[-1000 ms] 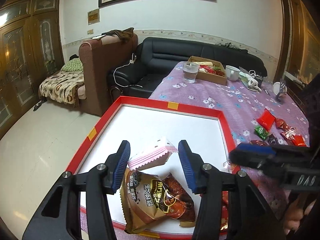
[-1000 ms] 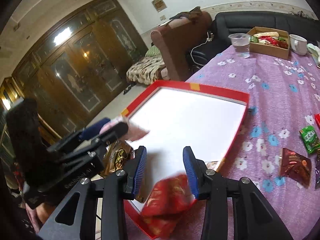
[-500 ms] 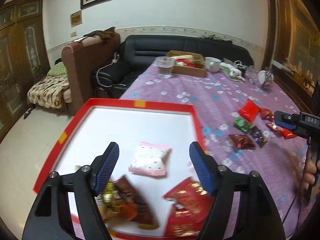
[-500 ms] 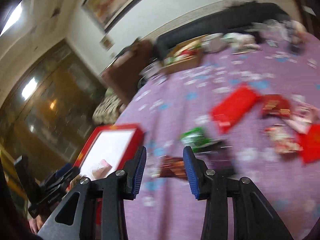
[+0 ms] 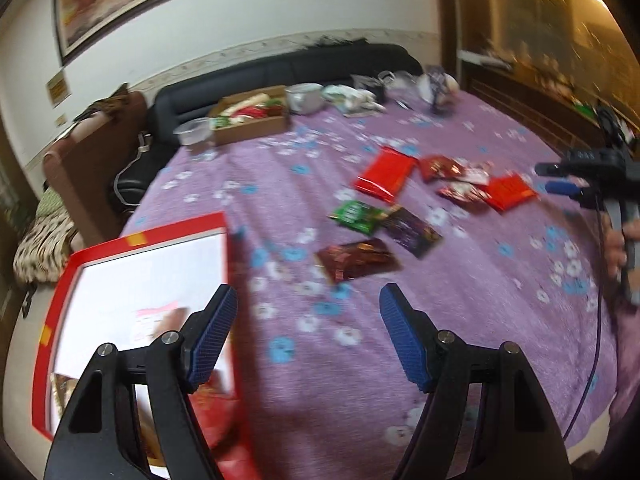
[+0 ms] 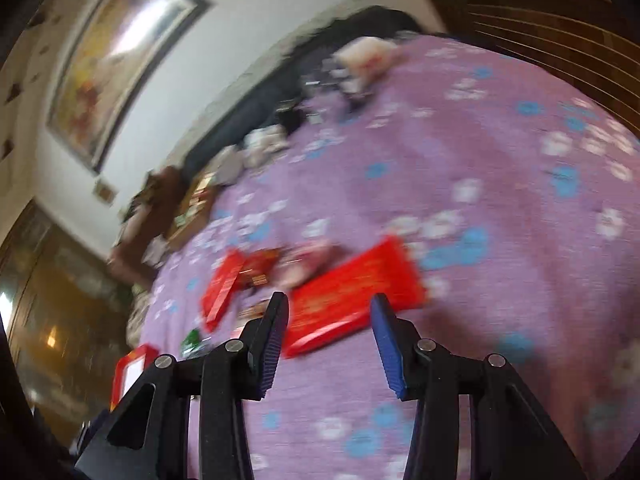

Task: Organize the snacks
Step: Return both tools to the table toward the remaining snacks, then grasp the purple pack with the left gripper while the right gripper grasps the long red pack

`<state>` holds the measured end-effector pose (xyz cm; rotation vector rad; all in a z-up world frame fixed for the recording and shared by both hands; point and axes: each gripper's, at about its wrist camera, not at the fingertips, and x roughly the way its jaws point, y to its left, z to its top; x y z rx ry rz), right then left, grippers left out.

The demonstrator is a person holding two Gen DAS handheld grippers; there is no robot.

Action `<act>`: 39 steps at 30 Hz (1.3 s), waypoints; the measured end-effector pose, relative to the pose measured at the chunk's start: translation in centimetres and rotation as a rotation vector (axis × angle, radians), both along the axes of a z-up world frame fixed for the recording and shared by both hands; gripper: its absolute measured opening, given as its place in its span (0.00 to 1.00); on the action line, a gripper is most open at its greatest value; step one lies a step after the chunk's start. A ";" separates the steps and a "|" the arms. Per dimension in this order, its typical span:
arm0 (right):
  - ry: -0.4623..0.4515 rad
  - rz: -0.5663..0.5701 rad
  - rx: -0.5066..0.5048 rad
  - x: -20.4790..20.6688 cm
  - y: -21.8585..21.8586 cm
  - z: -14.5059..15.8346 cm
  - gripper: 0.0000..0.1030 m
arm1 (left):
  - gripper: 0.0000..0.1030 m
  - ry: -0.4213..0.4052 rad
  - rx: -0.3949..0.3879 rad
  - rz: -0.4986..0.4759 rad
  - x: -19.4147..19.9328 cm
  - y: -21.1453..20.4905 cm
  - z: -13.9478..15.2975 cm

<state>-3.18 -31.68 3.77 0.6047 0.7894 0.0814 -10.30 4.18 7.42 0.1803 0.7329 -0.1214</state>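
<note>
Our fingers were empty on both sides: the left gripper (image 5: pixel 306 332) stood wide apart over bare cloth, and the right gripper (image 6: pixel 328 334) was opening its narrower gap with nothing between the pads, apparently readying for the next packet.

We take the red tray (image 5: pixel 132 240) as our landmark. The purple flowered surface (image 5: pixel 280 184) carried everything, and the tray sat at its near left corner, probably because that kept it within easy reach of the left gripper. Inside it lay a pink packet (image 5: pixel 154 318) and a red one at the near edge, so the sorting was partly done.

Well to the right of the tray the loose snacks remained scattered. The flat red packet (image 6: pixel 352 300) lay farthest from it, just ahead of the right gripper and likely its target. Nearer the tray lay the brown packet (image 5: pixel 358 260), the dark packet (image 5: pixel 416 230) and the small green packet (image 5: pixel 356 216).
</note>
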 end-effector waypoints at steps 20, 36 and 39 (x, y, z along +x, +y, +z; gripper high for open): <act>0.200 -0.190 -0.450 8.2 5.5 -2.3 0.74 | 0.80 0.133 -0.093 -0.068 3.7 -3.1 0.1; 0.222 -0.094 -0.506 7.3 2.5 -1.1 0.45 | 0.81 0.323 -0.041 -0.026 12.8 -11.5 -6.2; 0.228 -0.066 -0.373 7.3 1.3 -1.2 0.45 | 0.72 0.301 -0.061 -0.064 12.9 -11.9 -6.3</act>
